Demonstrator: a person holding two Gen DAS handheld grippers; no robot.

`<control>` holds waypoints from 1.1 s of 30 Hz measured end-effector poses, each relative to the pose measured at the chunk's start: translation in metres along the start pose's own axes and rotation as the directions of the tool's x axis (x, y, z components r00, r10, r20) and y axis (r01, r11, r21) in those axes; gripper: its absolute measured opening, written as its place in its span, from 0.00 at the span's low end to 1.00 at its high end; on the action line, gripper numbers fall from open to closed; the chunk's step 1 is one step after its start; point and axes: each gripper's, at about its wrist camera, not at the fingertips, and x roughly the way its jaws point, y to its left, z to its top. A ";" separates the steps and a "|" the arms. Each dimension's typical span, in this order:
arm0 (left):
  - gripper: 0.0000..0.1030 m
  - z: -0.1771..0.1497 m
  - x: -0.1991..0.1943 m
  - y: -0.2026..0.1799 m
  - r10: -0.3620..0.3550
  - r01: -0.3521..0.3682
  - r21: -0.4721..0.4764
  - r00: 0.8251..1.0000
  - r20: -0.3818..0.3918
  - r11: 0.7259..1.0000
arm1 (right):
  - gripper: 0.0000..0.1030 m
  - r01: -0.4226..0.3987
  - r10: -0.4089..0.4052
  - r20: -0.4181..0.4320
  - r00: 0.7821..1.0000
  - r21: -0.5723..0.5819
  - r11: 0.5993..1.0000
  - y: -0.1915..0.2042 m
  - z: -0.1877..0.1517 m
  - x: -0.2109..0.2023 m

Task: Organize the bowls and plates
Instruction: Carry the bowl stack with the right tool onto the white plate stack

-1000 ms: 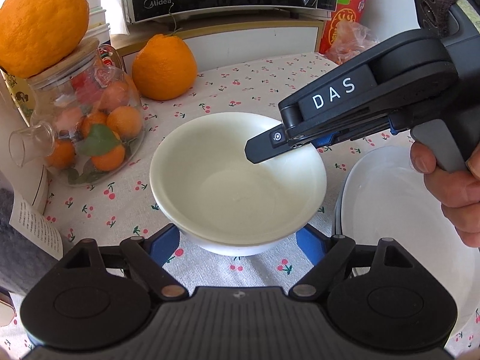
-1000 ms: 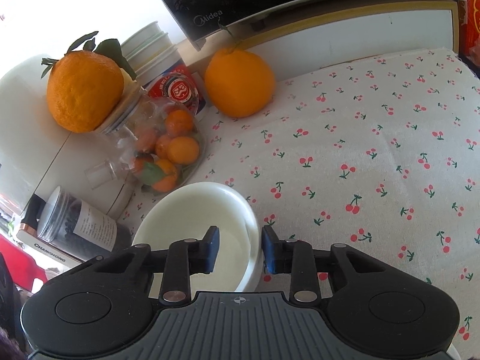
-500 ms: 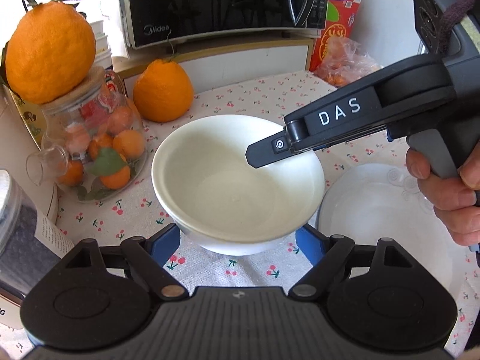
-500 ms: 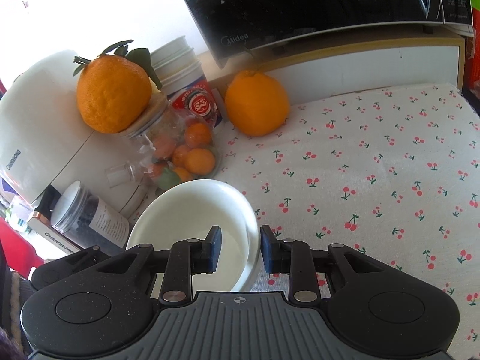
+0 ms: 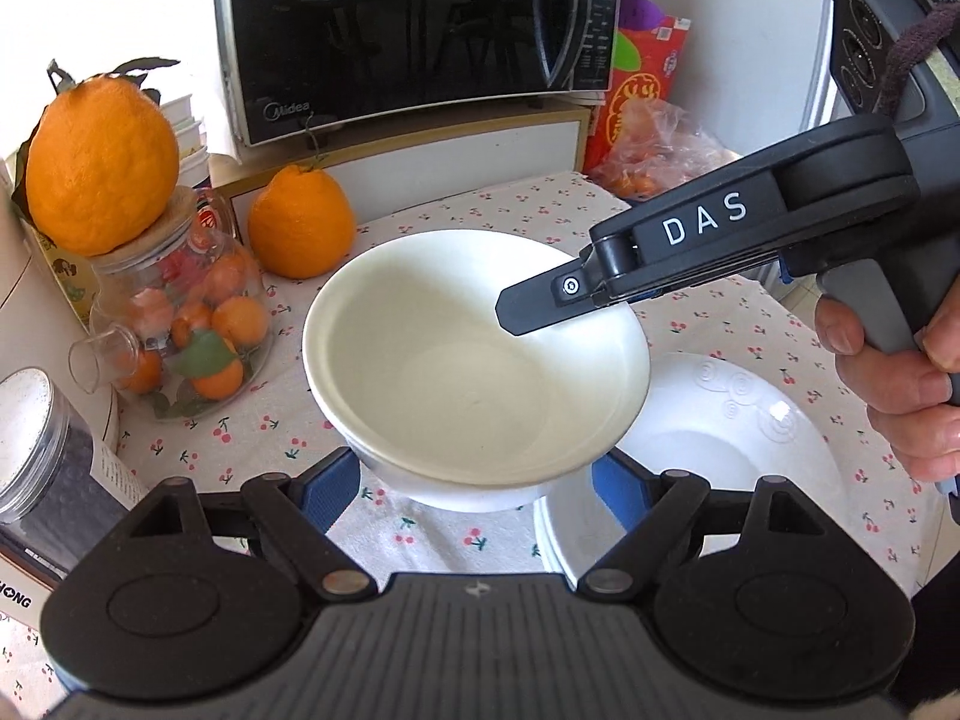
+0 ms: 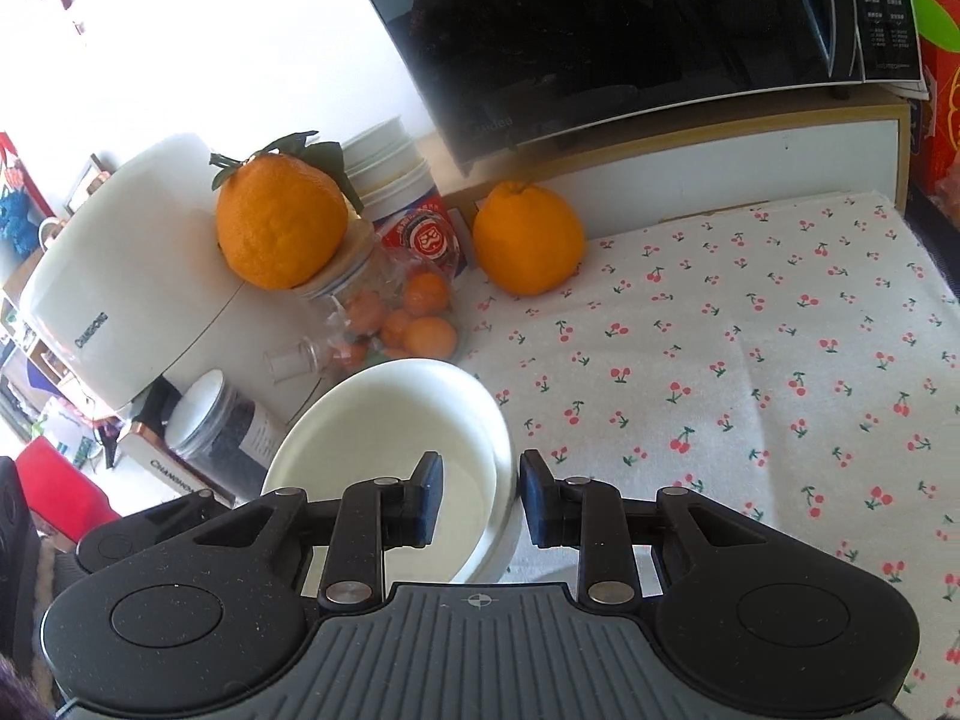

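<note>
A white bowl (image 5: 468, 372) hangs tilted just above the cherry-print tablecloth (image 5: 420, 534). My left gripper (image 5: 477, 489) spans its base, with a blue pad (image 5: 336, 489) against each side. From the right, my right gripper (image 5: 534, 312) reaches over the bowl, one finger inside it. In the right wrist view the bowl (image 6: 390, 420) has its right wall between the narrow fingers of my right gripper (image 6: 480, 498), which is shut on the rim. A white embossed plate (image 5: 720, 438) lies on the cloth at the right, and the bowl's edge overlaps it.
A microwave (image 5: 408, 30) stands at the back, with a large orange (image 5: 300, 228) in front. At left are a glass jar of small oranges (image 5: 186, 324) topped by another orange (image 5: 102, 162), a dark jar (image 5: 36, 450) and a white appliance (image 6: 120, 300). A hand (image 5: 900, 384) holds the right gripper.
Both grippers have risen with the bowl between them. The bowl now overlaps the plate's rim, and more of the plate and the microwave shows.
</note>
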 end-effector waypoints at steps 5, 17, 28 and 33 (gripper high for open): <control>0.81 -0.002 -0.009 -0.012 -0.025 0.025 0.011 1.000 0.003 1.000 | 0.27 0.010 -0.010 0.003 1.000 0.002 1.000 0.000 -0.009 -0.019; 0.82 -0.011 -0.004 -0.050 -0.107 0.107 0.012 0.994 -0.030 0.994 | 0.28 0.073 -0.072 -0.039 0.997 0.015 0.997 -0.029 -0.039 -0.050; 0.82 -0.021 0.013 -0.073 -0.140 0.143 0.021 0.986 -0.085 0.990 | 0.28 0.122 -0.122 -0.105 0.987 -0.001 0.993 -0.049 -0.057 -0.057; 0.82 -0.024 0.015 -0.075 -0.143 0.148 0.036 0.984 -0.106 0.988 | 0.28 0.127 -0.126 -0.132 0.983 -0.004 0.992 -0.052 -0.062 -0.054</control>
